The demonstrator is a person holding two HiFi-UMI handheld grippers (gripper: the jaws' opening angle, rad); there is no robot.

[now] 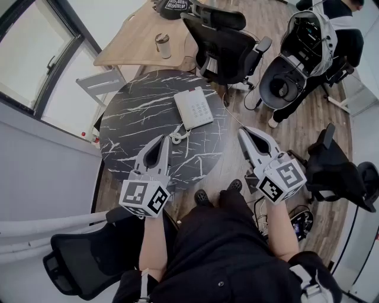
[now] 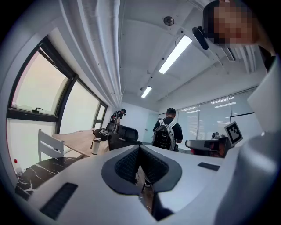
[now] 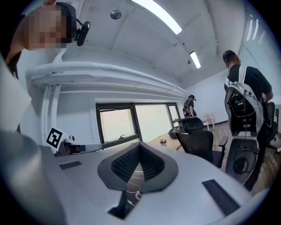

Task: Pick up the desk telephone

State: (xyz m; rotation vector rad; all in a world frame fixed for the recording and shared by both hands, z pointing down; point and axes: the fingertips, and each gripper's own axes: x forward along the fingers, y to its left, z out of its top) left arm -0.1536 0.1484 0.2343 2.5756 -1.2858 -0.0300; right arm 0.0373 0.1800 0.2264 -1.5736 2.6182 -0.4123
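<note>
Left gripper (image 1: 162,142) has its jaws pressed together with nothing between them, as its own view confirms (image 2: 139,148). The right gripper (image 1: 244,132) is likewise closed and empty (image 3: 139,148). Both are held up in front of the person, roughly level, and well apart from each other.

The desk telephone (image 1: 193,108) lies flat on the far right part of a round table (image 1: 127,127) with a black marble top, handset in its cradle. It is untouched and sits beyond and between the two grippers. Its coiled cord (image 1: 176,138) trails towards the near edge, close to the left gripper's tip.

In the head view the left gripper shows over the table's near rim, and the right gripper shows beside the table's right edge, over the wood floor.

Past the table stands a wooden desk (image 1: 133,36) with a tumbler (image 1: 163,45) on it, and a black office chair (image 1: 224,44) next to that. Farther right, a person (image 1: 331,18) carries a backpack (image 1: 308,35).
</note>
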